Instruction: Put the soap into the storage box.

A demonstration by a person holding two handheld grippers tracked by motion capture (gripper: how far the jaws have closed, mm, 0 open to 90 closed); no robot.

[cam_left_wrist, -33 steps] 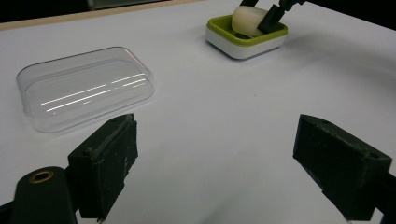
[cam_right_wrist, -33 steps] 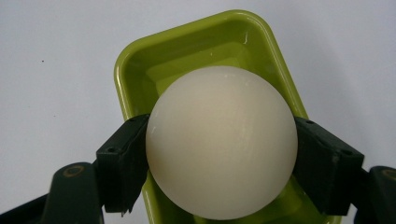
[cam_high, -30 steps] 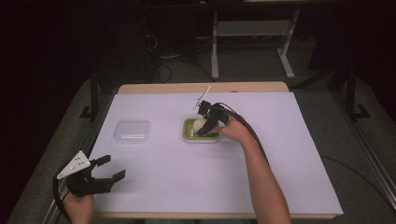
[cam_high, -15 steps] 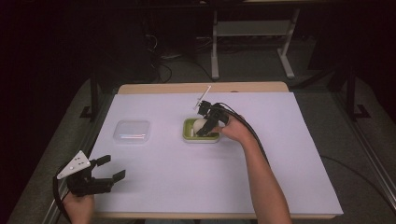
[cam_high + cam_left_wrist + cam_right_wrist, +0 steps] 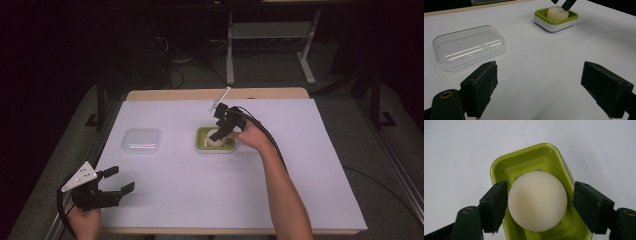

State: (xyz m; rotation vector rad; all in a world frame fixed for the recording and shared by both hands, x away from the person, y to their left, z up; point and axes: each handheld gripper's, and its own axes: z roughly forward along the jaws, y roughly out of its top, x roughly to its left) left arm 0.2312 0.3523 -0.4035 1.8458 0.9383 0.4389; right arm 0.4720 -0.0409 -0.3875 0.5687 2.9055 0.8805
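A round cream soap [image 5: 537, 200] sits in a small lime-green dish [image 5: 524, 162] near the table's middle. My right gripper [image 5: 538, 205] is lowered over the dish and stands open. Its jaws flank the soap, the left one almost touching and the right one a small gap away. From above, the right gripper [image 5: 218, 131] covers part of the soap [image 5: 216, 141] in the dish [image 5: 200, 135]. My left gripper [image 5: 122, 179] rests open near the front left corner, holding nothing. Its own view looks past its fingers [image 5: 481, 85] to the dish [image 5: 554, 23] far off.
A clear plastic lid [image 5: 142, 140] lies flat on the white table cover [image 5: 310, 165], left of the dish; it is also close ahead of the left gripper as the lid [image 5: 469, 47]. A white stick-like object [image 5: 220, 98] juts up behind the right hand.
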